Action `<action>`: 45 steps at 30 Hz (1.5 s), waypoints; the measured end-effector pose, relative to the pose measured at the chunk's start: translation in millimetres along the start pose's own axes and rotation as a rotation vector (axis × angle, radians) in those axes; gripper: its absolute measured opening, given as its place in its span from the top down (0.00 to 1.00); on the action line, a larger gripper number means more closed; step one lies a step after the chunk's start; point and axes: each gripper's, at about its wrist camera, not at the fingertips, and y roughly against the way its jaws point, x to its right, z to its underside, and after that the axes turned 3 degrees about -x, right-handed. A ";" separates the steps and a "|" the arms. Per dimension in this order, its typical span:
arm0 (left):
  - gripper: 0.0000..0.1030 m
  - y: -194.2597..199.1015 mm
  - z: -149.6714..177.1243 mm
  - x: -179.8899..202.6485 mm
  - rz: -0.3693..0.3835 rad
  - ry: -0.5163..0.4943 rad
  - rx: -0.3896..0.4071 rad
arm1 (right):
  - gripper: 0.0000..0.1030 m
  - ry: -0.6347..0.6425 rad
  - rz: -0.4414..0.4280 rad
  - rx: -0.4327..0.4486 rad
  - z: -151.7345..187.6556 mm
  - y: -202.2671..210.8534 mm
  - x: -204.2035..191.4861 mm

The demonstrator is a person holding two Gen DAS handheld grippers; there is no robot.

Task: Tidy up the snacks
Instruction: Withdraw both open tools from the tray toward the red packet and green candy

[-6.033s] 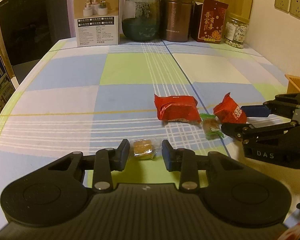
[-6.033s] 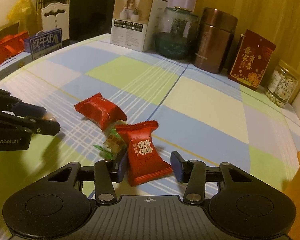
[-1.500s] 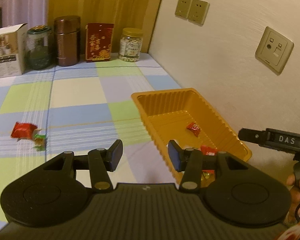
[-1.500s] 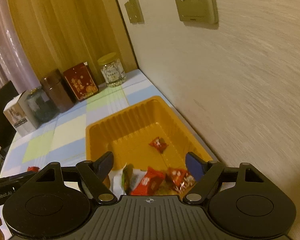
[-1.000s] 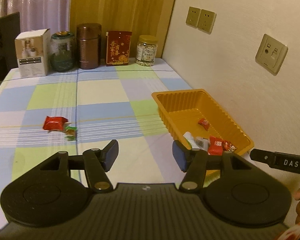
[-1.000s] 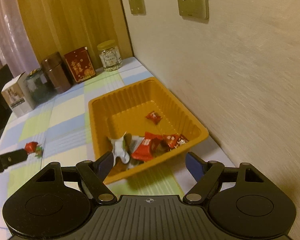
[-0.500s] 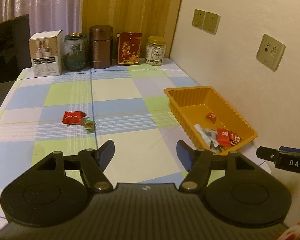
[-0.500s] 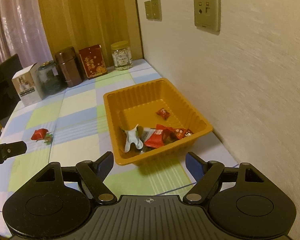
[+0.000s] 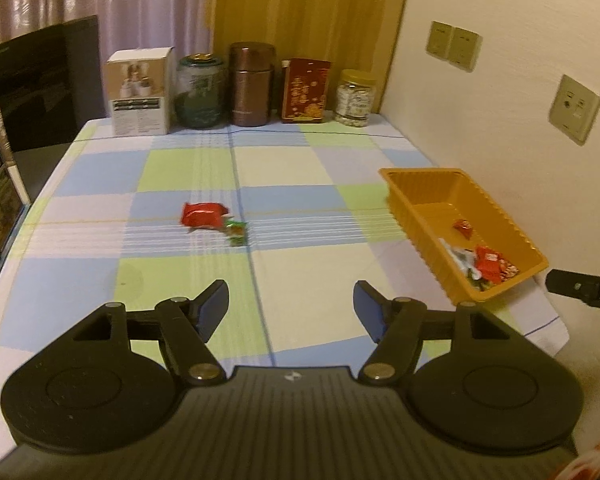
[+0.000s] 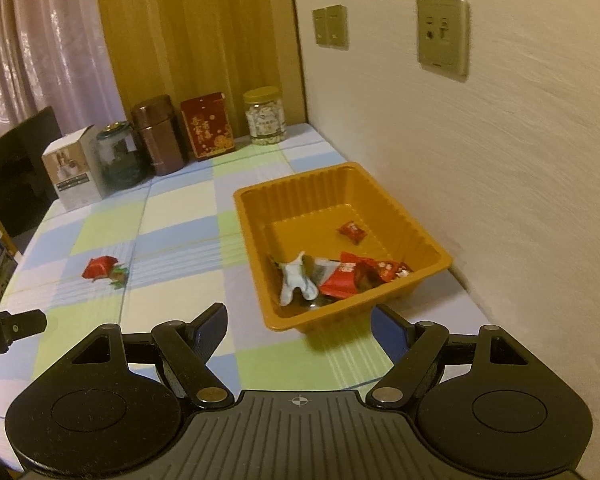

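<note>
Right now my left hand-held gripper point(image 9: 291, 307) hangs above the near part of the table point(image 9: 312, 168), its jaws spread with nothing between them; they have just been opening wider. My right hand-held gripper point(image 10: 298, 326) is also spread and empty, hovering just in front of the near short wall of the orange tray point(image 10: 432, 240).

That tray sits at the right side of the table, close to the wall. Inside it, toward the near end, lies a heap of wrapped snacks point(image 10: 340, 274): a pale blue twisted wrapper, a red packet and some smaller red ones. One small red candy point(image 10: 353, 231) lies apart, farther back on the tray floor. The white print on these wrappers is too small for me to read.

Out on the checked tablecloth, well left of the tray, a red snack packet point(image 9: 204, 215) lies with a small green-wrapped candy point(image 9: 236, 232) just beside it.

Along the far edge stand a white box point(image 9: 140, 92), a dark glass jar point(image 9: 200, 92), a brown canister point(image 9: 251, 84), a red carton point(image 9: 306, 90) with gold Chinese characters I cannot make out, and a clear jar with a yellow lid point(image 9: 356, 98).

At the right edge of the left camera's view, the tip of my right tool shows white lettering, cut off and unreadable.
</note>
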 end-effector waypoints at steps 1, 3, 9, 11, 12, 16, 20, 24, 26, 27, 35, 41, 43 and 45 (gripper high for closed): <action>0.36 -0.1 0.3 -4.5 -0.005 0.005 0.000 | 0.24 0.003 -0.006 0.001 -0.3 -0.6 -2.5; 0.36 0.5 1.0 -11.6 -0.016 0.015 -0.001 | 0.24 0.007 -0.014 0.002 -0.7 -1.7 -7.1; 0.36 2.2 1.0 -29.1 -0.049 0.038 0.005 | 0.24 0.028 -0.036 -0.003 -1.7 -5.7 -22.7; 0.36 2.4 0.9 -34.3 -0.057 0.044 0.005 | 0.24 0.036 -0.043 -0.006 -1.9 -7.4 -28.2; 0.36 2.8 1.1 -36.8 -0.060 0.048 0.005 | 0.24 0.040 -0.046 -0.007 -1.9 -8.1 -31.0; 0.35 4.5 2.4 -45.4 -0.071 0.060 0.005 | 0.24 0.053 -0.062 -0.011 -3.2 -11.9 -41.9; 0.35 6.1 2.7 -55.4 -0.080 0.075 0.006 | 0.24 0.071 -0.077 -0.013 -4.4 -15.3 -54.5; 0.34 6.0 2.0 -64.7 -0.089 0.090 0.008 | 0.24 0.087 -0.095 -0.017 -5.0 -20.2 -67.7; 0.34 5.1 1.1 -69.9 -0.093 0.096 0.007 | 0.24 0.095 -0.106 -0.022 -5.2 -24.1 -74.8; 0.34 4.7 1.1 -72.0 -0.095 0.099 0.006 | 0.24 0.098 -0.111 -0.025 -4.8 -26.2 -77.9; 0.34 -7.6 -5.6 -92.6 -0.111 0.122 0.005 | 0.24 0.132 -0.143 -0.046 -5.3 -51.8 -107.6; 0.34 -30.7 -14.9 -110.1 -0.116 0.129 -0.003 | 0.24 0.151 -0.165 -0.057 -5.4 -83.2 -130.9; 0.34 -40.9 -19.1 -116.7 -0.116 0.126 -0.005 | 0.24 0.152 -0.173 -0.055 -6.4 -96.0 -139.2; 0.34 -51.6 -24.0 -122.7 -0.121 0.116 -0.008 | 0.24 0.150 -0.180 -0.055 -7.7 -109.7 -147.3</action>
